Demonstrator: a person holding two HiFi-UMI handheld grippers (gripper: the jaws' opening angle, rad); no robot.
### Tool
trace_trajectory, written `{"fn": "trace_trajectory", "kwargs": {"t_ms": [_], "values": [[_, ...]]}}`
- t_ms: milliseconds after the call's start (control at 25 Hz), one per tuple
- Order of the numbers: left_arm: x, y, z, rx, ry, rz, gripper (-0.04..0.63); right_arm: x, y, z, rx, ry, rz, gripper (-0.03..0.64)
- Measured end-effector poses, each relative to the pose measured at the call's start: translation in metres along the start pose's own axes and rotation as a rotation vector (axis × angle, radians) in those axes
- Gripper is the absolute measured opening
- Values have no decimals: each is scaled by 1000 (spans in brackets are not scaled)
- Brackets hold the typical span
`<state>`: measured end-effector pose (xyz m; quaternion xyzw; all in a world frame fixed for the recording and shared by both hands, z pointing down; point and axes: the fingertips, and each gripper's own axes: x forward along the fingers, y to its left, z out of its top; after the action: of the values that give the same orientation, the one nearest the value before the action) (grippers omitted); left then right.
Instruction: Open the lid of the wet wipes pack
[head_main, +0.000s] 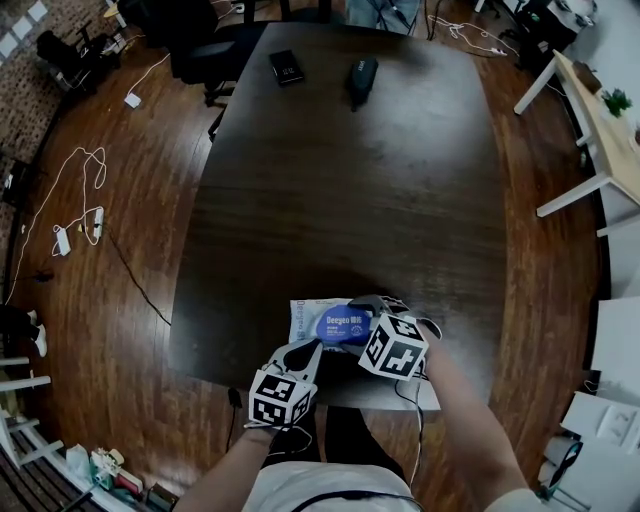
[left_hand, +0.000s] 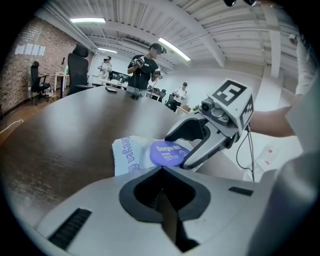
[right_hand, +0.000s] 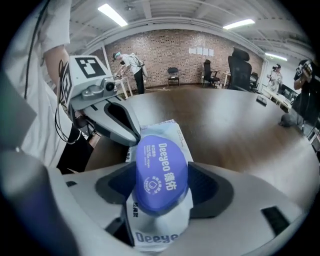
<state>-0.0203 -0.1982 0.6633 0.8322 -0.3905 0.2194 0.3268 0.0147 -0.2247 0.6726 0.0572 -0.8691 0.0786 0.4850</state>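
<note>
I have the wet wipes pack (head_main: 303, 318) lying flat at the table's (head_main: 350, 190) 6 o'clock, just inside the near edge, with its blue lid (right_hand: 161, 172) down. My right gripper (right_hand: 162, 192) has its jaws spread wide. It straddles the pack with the lid between the pads, not clamped. My left gripper (left_hand: 161, 169) has its jaws closed together on nothing, its tip at the pack's 7 o'clock edge; I cannot tell whether it touches. Toward 12 o'clock the tabletop runs open and broad up to a flat black device (head_main: 287, 66) and a dark case (head_main: 361, 78) near the far edge. A white desk (head_main: 600, 140) stands off at 2 o'clock.
</note>
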Motion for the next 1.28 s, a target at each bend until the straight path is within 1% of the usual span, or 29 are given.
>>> {"fn": "trace_trajectory", "kwargs": {"t_ms": [160,360,440,600,680,800,920,1120,1200,1280], "values": [[3,2,-2,14,17,14,2,-1,-1,2,55,5,64,325],[3,0,1,1,16,-3,2,-2,-2,1,115,-3,142,325],[2,0,2,6,15,3,2,-2,-4,2,134,-12,164,325],[3,1,1,10,19,16,2,-6,-5,3,226,-54,237,325],[3,1,2,6,17,12,2,-8,-6,4,225,-63,240,325],[3,2,1,4,14,6,2,-16,-9,9,201,-94,177,325],[1,2,0,1,8,4,2,-30,-19,18,209,-169,92,325],[0,2,2,-7,0,-2,2,-52,-47,31,265,-292,-16,325],[-1,2,3,-14,-7,-1,2,-58,-64,35,299,-338,-75,325],[-2,3,3,-15,-14,4,2,-59,-82,34,323,-361,-140,325]]}}
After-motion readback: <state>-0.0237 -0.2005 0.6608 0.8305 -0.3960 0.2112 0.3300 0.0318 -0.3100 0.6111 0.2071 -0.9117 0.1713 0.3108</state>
